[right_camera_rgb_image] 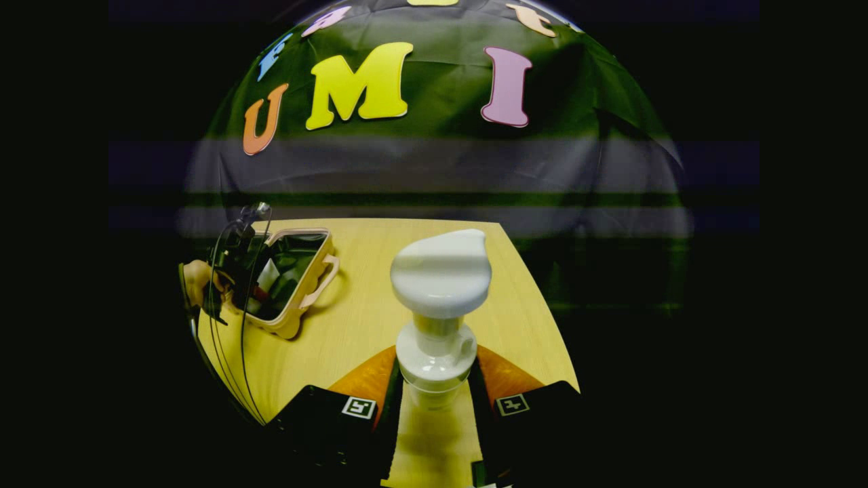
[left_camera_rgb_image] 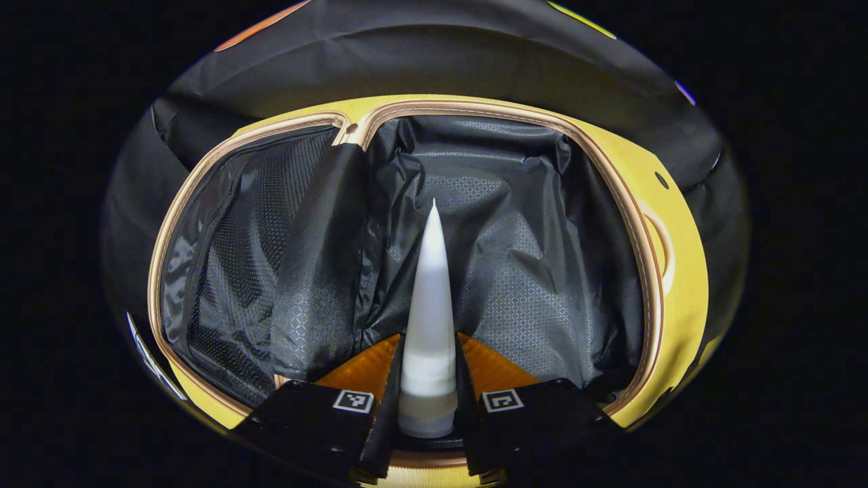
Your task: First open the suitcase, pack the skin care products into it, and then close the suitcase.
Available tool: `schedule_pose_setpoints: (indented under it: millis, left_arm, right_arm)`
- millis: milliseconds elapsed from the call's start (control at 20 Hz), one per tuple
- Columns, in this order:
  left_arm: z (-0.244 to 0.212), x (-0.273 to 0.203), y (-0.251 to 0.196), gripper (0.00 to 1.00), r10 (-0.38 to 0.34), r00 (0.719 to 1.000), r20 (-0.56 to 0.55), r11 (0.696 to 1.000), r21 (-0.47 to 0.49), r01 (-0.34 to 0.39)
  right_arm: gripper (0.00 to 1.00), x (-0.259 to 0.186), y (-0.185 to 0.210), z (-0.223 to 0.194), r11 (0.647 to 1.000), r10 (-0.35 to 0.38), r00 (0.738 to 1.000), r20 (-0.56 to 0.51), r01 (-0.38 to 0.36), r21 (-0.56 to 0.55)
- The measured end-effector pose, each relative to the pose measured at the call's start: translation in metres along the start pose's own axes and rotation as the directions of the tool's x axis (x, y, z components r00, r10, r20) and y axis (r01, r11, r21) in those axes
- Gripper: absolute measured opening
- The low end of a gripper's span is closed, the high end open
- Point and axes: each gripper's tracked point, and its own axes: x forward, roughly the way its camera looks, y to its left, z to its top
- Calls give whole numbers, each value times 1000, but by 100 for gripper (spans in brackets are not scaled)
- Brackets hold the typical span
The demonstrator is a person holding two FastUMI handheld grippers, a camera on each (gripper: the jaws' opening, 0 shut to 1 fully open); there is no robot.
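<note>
In the left gripper view the open yellow suitcase [left_camera_rgb_image: 681,285] lies right below me, its black lining [left_camera_rgb_image: 515,257] creased. My left gripper [left_camera_rgb_image: 427,400] is shut on a white squeeze tube [left_camera_rgb_image: 430,312] that points into the suitcase's main compartment. In the right gripper view my right gripper [right_camera_rgb_image: 434,400] is shut on a white pump bottle [right_camera_rgb_image: 439,285] just under its collar, held above the table. Farther off to the left stands the suitcase [right_camera_rgb_image: 298,298], with the other gripper [right_camera_rgb_image: 237,264] and a hand [right_camera_rgb_image: 196,281] over its opening.
A mesh pocket [left_camera_rgb_image: 230,257] lines the suitcase's left half, split off by a black divider flap [left_camera_rgb_image: 325,257]. The yellow wooden table [right_camera_rgb_image: 380,298] carries the suitcase at its left side. Cables [right_camera_rgb_image: 224,339] hang from the other gripper.
</note>
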Motion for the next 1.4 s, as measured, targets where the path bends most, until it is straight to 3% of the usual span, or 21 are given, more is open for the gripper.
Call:
schedule_pose_setpoints:
  millis: [50,100,200,250,350,500,700,950,1250,1400]
  left_arm:
    - [-1,-1,-1,44,-1,1000,9,1000,-9,1]
    - [0,-3,-2,51,-10,1000,27,1000,-19,11]
    - [10,-15,-8,47,-49,993,103,997,-52,54]
    - [14,-24,-13,51,-69,987,142,995,-60,78]
    - [21,-45,-8,81,-64,975,213,996,-51,77]
    - [32,-84,2,88,-54,938,342,997,-40,72]
    - [49,-151,21,89,-58,844,534,998,37,45]
    - [54,-227,37,92,-37,703,711,997,77,-25]
    - [51,-301,66,94,-24,558,830,996,66,-54]
    - [54,-336,62,94,-79,456,887,988,129,-80]
  right_arm:
    - [47,3,10,6,1000,22,1000,3,-22,-7]
    - [47,7,23,14,999,48,999,7,-48,-17]
    - [47,18,48,35,995,94,995,16,-93,-37]
    - [47,23,65,48,991,124,992,24,-123,-45]
    - [47,33,104,73,981,185,982,36,-183,-64]
    - [47,50,168,98,958,270,962,32,-265,-106]
    - [47,75,247,91,931,342,939,-36,-344,-123]
    - [47,105,311,42,914,354,919,-174,-379,-142]
    - [47,118,328,0,924,312,898,-311,-363,-119]
    - [47,118,329,4,931,301,899,-318,-349,-104]
